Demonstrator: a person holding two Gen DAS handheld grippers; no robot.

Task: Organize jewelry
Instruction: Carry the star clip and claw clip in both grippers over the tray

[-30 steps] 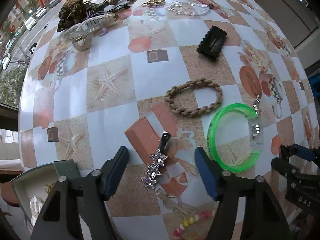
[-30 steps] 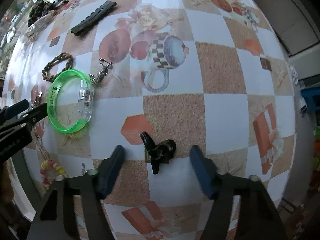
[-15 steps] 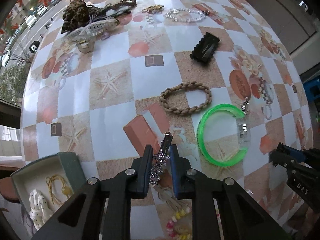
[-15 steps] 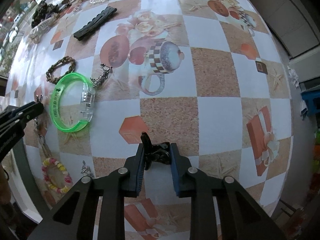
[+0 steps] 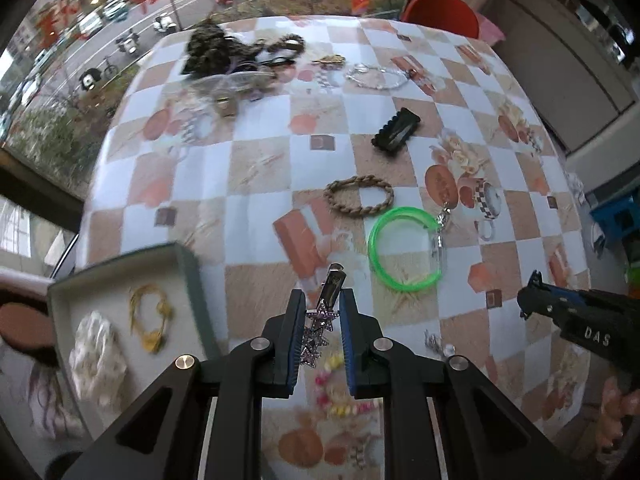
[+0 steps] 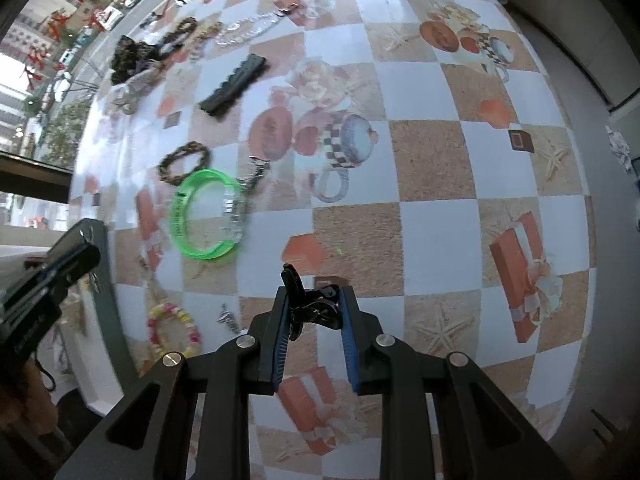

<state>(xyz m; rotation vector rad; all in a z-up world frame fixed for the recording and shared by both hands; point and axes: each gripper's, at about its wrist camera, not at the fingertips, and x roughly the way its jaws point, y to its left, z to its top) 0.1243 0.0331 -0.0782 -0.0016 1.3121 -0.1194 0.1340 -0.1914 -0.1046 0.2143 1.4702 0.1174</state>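
Checkered oilcloth printed with starfish, gifts and teacups covered the table (image 5: 256, 168), with a street behind the window beyond it. Every place below is given from the box (image 5: 192, 280), open at the table's near left edge. The left gripper (image 5: 320, 312) was clamped on the star clip (image 5: 316, 332), just right of the box, the clip's long axis pointing away along the fingers. The right gripper (image 6: 312, 312) was clamped on a black clip (image 6: 312, 312), farther right of the box, with the green bangle (image 5: 404, 256) lying between. The left hand looked nearer, so its clip probably needed only a short carry leftward. The box already held a yellow cord (image 5: 150, 320) and a white piece (image 5: 96, 364). White lettering on the right gripper's body read "DAS".
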